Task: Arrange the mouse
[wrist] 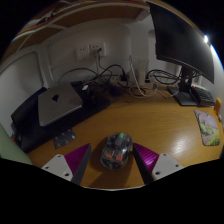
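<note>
- The tool (pixel 113 158) is pointing forward over a wooden surface (pixel 150 115), its two fingers spread apart, each showing a magenta pad (pixel 76 157) on its inner face.
- The mouse (pixel 114 149), a see-through one with dark and coloured parts inside, is sitting between the fingers, close to their tips.
- A narrow gap appears at either side of the mouse, so the pads seem not to be pressing on it; whether the mouse is resting on the surface or is raised cannot be told for certain.
- Beyond the tool and to its left, a closed laptop (pixel 60 102) is lying on a dark stand (pixel 45 128).
- Beyond the tool and to its right, a monitor (pixel 180 45) is standing on its base, with cables (pixel 125 80) trailing along the wall (pixel 90 40) behind.
- Further right of the tool, a small colourful item (pixel 208 127) is lying on the surface; its kind cannot be made out.
- Judged step: the tool is bracketing the mouse, either about to grip it or letting it go at its place.
- Judged next move: if gripping, the fingers need to close evenly on the mouse's flanks before any lift; if letting go, the tool needs to draw straight back without nudging the mouse.
</note>
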A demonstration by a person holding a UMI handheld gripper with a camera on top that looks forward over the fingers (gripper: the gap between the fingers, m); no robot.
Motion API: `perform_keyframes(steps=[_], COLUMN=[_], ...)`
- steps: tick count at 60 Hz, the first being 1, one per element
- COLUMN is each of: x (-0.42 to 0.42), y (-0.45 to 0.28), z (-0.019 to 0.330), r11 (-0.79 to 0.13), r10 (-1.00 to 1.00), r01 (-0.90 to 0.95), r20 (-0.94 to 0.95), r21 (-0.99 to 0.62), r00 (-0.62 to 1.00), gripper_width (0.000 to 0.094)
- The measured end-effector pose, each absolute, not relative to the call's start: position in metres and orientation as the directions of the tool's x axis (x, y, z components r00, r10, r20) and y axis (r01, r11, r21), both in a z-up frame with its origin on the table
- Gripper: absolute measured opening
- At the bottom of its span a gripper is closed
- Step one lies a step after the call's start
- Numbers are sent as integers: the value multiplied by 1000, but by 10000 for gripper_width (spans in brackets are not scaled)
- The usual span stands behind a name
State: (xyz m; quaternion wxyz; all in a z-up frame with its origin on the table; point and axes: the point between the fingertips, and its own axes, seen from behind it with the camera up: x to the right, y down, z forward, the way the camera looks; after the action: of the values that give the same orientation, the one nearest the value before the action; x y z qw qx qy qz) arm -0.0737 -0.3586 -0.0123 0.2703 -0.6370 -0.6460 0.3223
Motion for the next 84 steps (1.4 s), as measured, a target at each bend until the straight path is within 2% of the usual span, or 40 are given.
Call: perform_keyframes(steps=[7, 10, 14, 18, 33, 41, 49, 56, 60, 69, 78, 84], x=[-85, -88, -91, -93, -95, -103, -116, -121, -117, -107, -96, -92], y=[-360, -360, -357, -353, -356, -326, -239, -123, -56, 57, 114, 129], z=[-13, -13, -14, -15, -11, 39, 104, 125, 118, 71, 13, -10], r11=[-17, -11, 7, 23, 67, 7, -12, -8, -18, -35, -37, -57], r10=[997, 998, 999, 999, 994, 994, 997, 1000, 995, 988, 985, 986], r01=[652, 655, 654, 649, 667, 632, 568, 557, 561, 585, 633, 651], r20=[-60, -53, -29, -3, -8, -65, -54, 5, 38, 61, 77, 60], r21=[-758, -756, -756, -761, -742, -775, -823, -831, -827, -810, -773, -757], r00=[-45, -45, -44, -39, -109, -91, -57, 21, 87, 143, 152, 156], gripper_width=[857, 822, 711, 483, 422, 422, 421, 419, 419, 421, 423, 423])
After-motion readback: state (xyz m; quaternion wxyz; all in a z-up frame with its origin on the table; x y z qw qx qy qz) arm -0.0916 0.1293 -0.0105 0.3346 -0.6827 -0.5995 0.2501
